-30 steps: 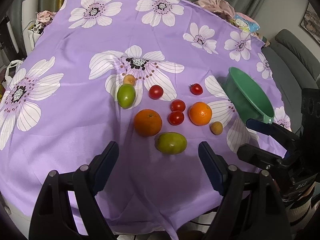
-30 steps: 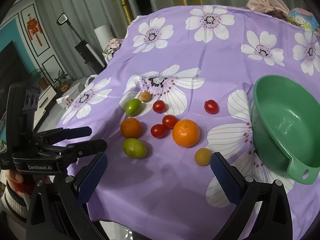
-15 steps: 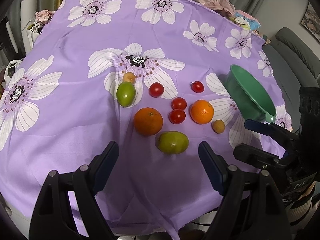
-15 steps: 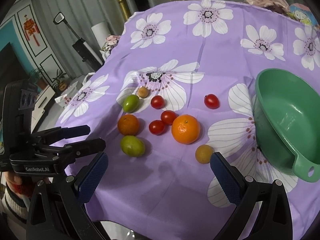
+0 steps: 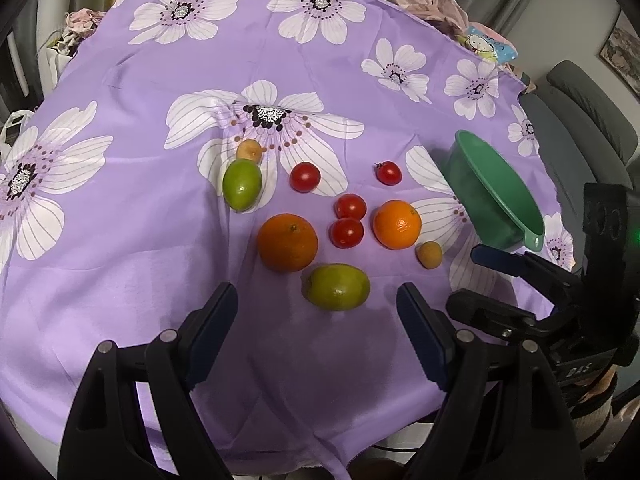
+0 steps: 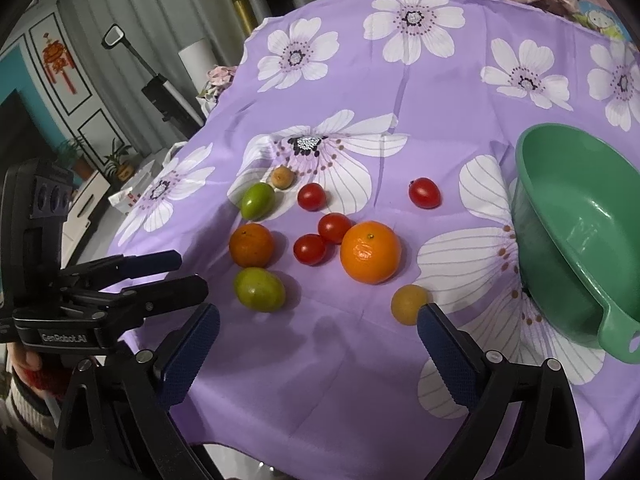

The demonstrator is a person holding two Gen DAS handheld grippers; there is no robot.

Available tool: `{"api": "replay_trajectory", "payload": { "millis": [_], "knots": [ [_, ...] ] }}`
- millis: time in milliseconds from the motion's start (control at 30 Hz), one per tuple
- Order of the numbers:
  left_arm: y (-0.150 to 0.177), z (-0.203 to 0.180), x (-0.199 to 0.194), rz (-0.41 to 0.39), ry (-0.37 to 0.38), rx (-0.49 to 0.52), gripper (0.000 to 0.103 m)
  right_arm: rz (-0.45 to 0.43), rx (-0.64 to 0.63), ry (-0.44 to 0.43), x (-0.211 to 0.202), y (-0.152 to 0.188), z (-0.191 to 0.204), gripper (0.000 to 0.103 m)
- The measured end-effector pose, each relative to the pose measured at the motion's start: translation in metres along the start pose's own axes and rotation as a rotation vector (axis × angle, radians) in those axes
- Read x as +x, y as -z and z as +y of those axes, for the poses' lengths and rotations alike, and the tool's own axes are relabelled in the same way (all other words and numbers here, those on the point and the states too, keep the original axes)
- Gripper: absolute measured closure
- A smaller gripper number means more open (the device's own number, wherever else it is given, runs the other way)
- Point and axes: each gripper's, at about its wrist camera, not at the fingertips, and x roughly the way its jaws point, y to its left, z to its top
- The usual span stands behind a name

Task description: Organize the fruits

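Loose fruit lies on a purple flowered tablecloth (image 5: pixel 120 240): two oranges (image 5: pixel 287 242) (image 6: pixel 370 251), two green fruits (image 5: pixel 339 287) (image 5: pixel 242 184), several red tomatoes (image 5: pixel 347 232) and two small yellow-brown fruits (image 6: pixel 409 304) (image 5: pixel 249 151). An empty green bowl (image 6: pixel 580 236) stands to the right of them. My left gripper (image 5: pixel 316 316) is open just in front of the near green fruit, nothing between its fingers. My right gripper (image 6: pixel 318 328) is open too, its right fingertip close to the near small yellow-brown fruit. Each gripper shows in the other's view.
The table's front edge runs just under both grippers. Crumpled cloth and a cartoon-print packet (image 5: pixel 490 46) lie at the far edge. A grey sofa (image 5: pixel 588 120) stands to the right, and a white bag (image 6: pixel 136 196) and furniture to the left.
Both grippers have edged forward toward the fruit, which now sits slightly closer in both views. Nothing on the cloth has moved and both grippers stay open.
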Motion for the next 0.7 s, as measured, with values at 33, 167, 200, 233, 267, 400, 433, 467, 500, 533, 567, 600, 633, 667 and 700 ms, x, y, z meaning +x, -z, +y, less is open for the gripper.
{"api": "replay_trajectory", "payload": {
  "millis": [33,167,200,233,267,400,433,467,500,533,567,600,633,667,700],
  "knots": [
    [-0.001,0.0,0.0,0.001,0.003,-0.002,0.022,0.001,0.001,-0.001,0.0,-0.001,-0.001,0.004],
    [-0.004,0.0,0.002,0.006,0.004,-0.001,0.022,0.004,0.012,-0.008,0.003,-0.001,-0.005,0.007],
    [-0.004,-0.001,0.002,0.006,0.004,0.002,0.022,0.005,0.016,-0.01,0.004,-0.001,-0.007,0.008],
    [-0.005,-0.002,0.003,0.006,0.005,0.006,0.022,0.005,0.017,-0.011,0.005,-0.001,-0.008,0.009],
    [-0.006,-0.003,0.004,0.006,0.006,0.01,0.022,0.004,0.017,-0.011,0.005,-0.001,-0.008,0.009],
    [-0.011,-0.01,0.007,0.007,0.019,0.03,0.023,0.004,0.013,-0.014,0.008,-0.002,-0.011,0.017],
    [-0.012,-0.011,0.008,0.006,0.022,0.034,0.023,0.009,0.014,-0.01,0.01,-0.003,-0.013,0.019],
    [-0.014,-0.013,0.009,0.005,0.026,0.041,0.023,0.008,0.017,-0.007,0.01,-0.004,-0.014,0.019],
    [-0.017,-0.015,0.01,0.003,0.03,0.047,0.024,0.008,0.019,-0.004,0.011,-0.006,-0.015,0.019],
    [-0.019,-0.018,0.011,0.001,0.034,0.054,0.024,0.009,0.023,-0.002,0.012,-0.007,-0.018,0.02],
    [-0.022,-0.02,0.013,0.0,0.037,0.062,0.024,0.008,0.026,0.0,0.013,-0.009,-0.02,0.02],
    [-0.025,-0.023,0.015,0.002,0.038,0.068,0.024,0.008,0.029,0.002,0.014,-0.01,-0.023,0.02],
    [-0.027,-0.024,0.017,0.004,0.042,0.074,0.025,0.008,0.032,0.005,0.015,-0.012,-0.025,0.023],
    [-0.029,-0.026,0.019,0.006,0.049,0.081,0.026,0.012,0.032,0.006,0.017,-0.013,-0.027,0.026],
    [-0.032,-0.03,0.022,0.008,0.057,0.093,0.026,0.017,0.031,0.011,0.018,-0.015,-0.028,0.029]
  ]
}}
